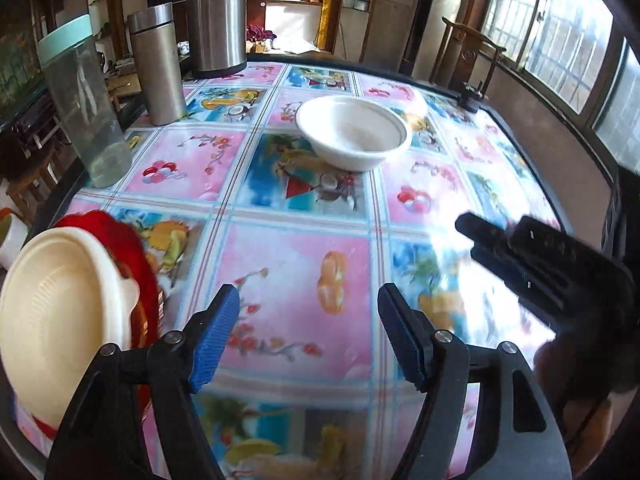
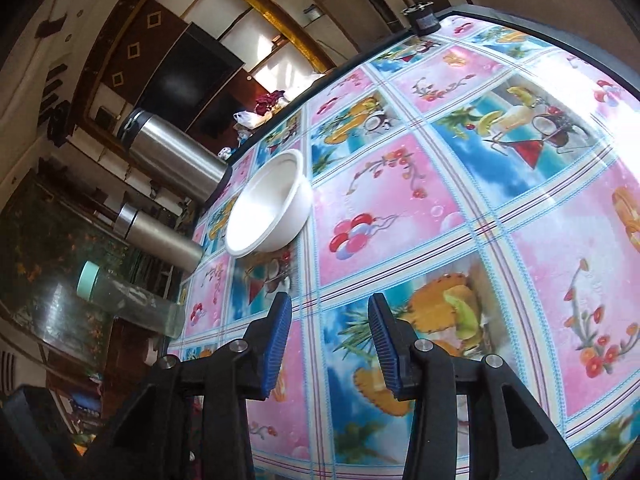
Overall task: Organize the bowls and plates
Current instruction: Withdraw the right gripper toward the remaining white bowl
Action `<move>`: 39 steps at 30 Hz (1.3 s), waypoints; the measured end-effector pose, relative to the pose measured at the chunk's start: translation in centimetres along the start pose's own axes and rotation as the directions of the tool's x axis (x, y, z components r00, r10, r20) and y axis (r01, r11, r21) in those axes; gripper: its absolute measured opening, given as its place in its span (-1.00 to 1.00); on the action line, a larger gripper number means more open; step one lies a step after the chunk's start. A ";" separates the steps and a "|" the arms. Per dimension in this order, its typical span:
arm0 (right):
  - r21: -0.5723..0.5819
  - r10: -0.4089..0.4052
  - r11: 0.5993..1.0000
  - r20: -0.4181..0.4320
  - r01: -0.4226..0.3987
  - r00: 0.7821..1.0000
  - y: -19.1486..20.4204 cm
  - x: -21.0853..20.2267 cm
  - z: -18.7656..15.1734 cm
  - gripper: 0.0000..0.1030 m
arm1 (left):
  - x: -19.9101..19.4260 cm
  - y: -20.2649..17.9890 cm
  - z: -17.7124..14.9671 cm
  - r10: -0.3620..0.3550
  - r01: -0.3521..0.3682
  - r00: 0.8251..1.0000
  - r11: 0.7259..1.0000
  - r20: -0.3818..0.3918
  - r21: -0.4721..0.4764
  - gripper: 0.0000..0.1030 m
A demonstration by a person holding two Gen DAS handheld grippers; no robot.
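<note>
A white bowl stands upright near the far middle of the table; the tilted right wrist view also shows this white bowl. At the near left edge a cream plate lies on top of a red plate. My left gripper hovers open over the tablecloth, just right of the stacked plates, with nothing between its fingers. My right gripper is open and empty too, well short of the bowl. In the left wrist view that right gripper appears as a black blurred shape at the right.
Two steel flasks and a clear jar with a mint lid stand along the table's far left side. A small dark object sits at the far right corner. The table has a colourful picture cloth; a wooden chair stands behind it.
</note>
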State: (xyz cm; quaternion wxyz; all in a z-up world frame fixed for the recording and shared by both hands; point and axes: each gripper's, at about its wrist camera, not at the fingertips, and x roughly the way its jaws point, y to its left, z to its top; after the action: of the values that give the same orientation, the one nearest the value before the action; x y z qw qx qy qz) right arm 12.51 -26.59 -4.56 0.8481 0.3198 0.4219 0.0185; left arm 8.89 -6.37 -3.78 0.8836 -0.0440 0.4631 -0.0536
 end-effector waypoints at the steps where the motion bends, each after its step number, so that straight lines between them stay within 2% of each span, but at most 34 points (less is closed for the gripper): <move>1: 0.017 -0.005 1.000 0.008 0.005 1.000 -0.6 -0.1 0.3 -0.16 | 0.6 -0.3 1.0 0.000 0.001 1.000 0.999 0.018 -0.032 0.39; 6: 0.091 -0.017 0.996 0.032 0.014 0.999 -2.8 0.0 1.5 -0.16 | 2.8 0.4 4.3 0.014 -0.003 0.997 0.989 0.072 -0.150 0.39; 10: 0.094 -0.016 0.995 0.032 0.013 0.999 -3.0 0.4 1.9 -0.16 | 4.8 2.4 4.6 0.037 -0.017 0.995 0.978 0.095 -0.208 0.39; 13: 0.069 -0.007 0.998 0.033 0.005 0.999 -2.3 0.6 1.7 -0.16 | 5.8 3.4 3.8 0.037 -0.019 0.995 0.980 0.090 -0.196 0.39; 16: 0.062 0.010 0.998 0.009 -0.011 1.000 -2.0 1.2 1.2 -0.16 | 6.6 4.3 3.1 -0.005 0.015 0.999 0.980 0.050 -0.200 0.39; 18: 0.066 0.023 0.998 0.003 -0.023 1.000 -2.1 1.3 0.9 -0.16 | 6.2 4.4 3.0 -0.032 0.042 0.998 0.979 0.053 -0.199 0.39; 23: 0.057 0.005 0.998 0.072 -0.009 0.997 -1.4 0.9 1.0 -0.16 | 4.8 4.3 2.9 -0.056 0.072 0.994 0.982 0.096 -0.174 0.39; 28: 0.042 0.003 0.999 0.046 -0.005 0.999 1.7 2.9 3.8 -0.16 | 5.5 4.6 2.8 -0.086 0.097 0.994 0.978 0.069 -0.187 0.39; 32: 0.042 -0.017 0.999 -0.031 0.018 0.999 4.3 5.9 6.5 -0.15 | 5.8 4.8 2.8 -0.087 0.096 0.995 0.975 0.052 -0.199 0.39; 39: 0.012 -0.168 0.985 -0.124 0.170 0.978 6.5 10.9 8.5 -0.15 | 6.0 5.4 3.0 -0.105 0.108 0.994 0.967 0.025 -0.229 0.39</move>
State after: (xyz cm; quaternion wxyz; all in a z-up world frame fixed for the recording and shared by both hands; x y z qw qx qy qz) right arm 27.29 -22.61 -4.82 0.8155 0.2907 0.4990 -0.0389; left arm 15.01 -1.72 -7.65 0.8712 -0.1714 0.4577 -0.0468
